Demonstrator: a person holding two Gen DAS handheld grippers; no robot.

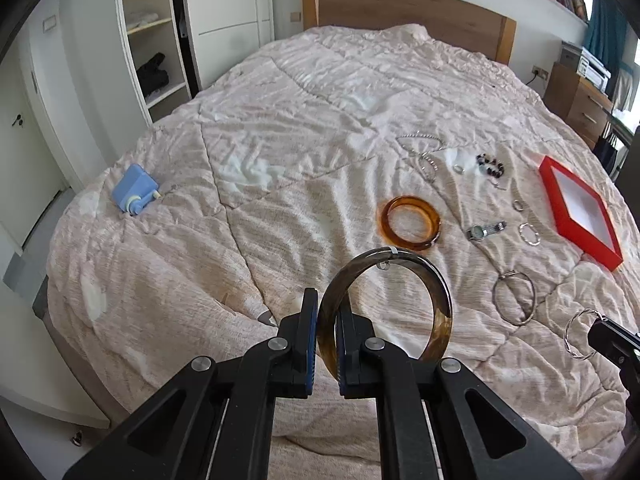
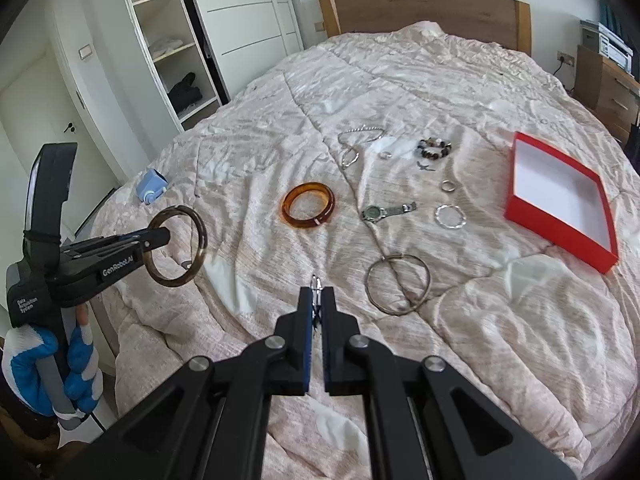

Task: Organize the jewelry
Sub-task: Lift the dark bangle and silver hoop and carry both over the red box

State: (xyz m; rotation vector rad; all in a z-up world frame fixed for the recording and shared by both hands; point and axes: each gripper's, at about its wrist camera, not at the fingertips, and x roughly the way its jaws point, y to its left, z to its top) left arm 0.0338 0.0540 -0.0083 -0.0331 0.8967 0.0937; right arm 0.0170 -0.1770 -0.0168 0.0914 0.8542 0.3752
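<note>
While the left hand-held gripper [image 1: 327,320] pinches a dark tortoiseshell bangle [image 1: 424,280] by its rim and holds it upright above the bed [image 1: 280,120], the right hand-held gripper [image 2: 317,308] is pressed together on a thin silver ring-shaped bracelet [image 1: 580,334], seen edge-on between its pads in the right wrist view. The rest of the jewelry lies on the rumpled pink quilt: an amber bangle [image 2: 308,206] near the middle, a wristwatch [image 2: 386,211] just right of it, a large thin metal hoop [image 2: 399,290] nearer the foot of the bed, a small silver ring [image 2: 449,186], a twisted silver circle [image 2: 451,216], a beaded bracelet [image 2: 434,148] and a silver chain [image 2: 356,140] farther toward the headboard. An open red box [image 2: 516,196] with a white inside sits toward the bed's right edge. A small blue device [image 1: 134,192] rests near the left edge.
</note>
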